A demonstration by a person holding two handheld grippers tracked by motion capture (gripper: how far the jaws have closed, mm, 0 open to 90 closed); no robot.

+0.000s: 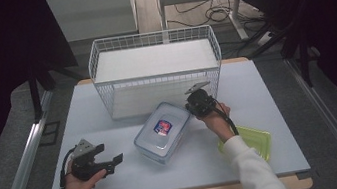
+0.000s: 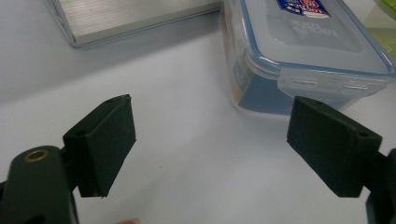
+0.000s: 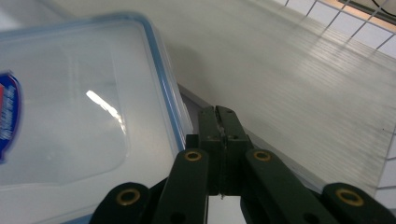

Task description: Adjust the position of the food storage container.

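Your left tongs (image 2: 210,144) rest spread wide and empty on the pale surface (image 1: 119,182). Just ahead lies the clear rectangular plastic box with a blue-rimmed lid (image 1: 163,130) (long axis diagonal). Your clenched right tongs (image 3: 223,140) sit at its far corner, nearer.

So the count: one clear lidded container (image 1: 163,131) dead center, one white wire basket (image 1: 155,68) at 12 o'clock, one green lid (image 1: 250,141) at 4 o'clock, and two grippers, left (image 1: 115,160) and right (image 1: 191,106).
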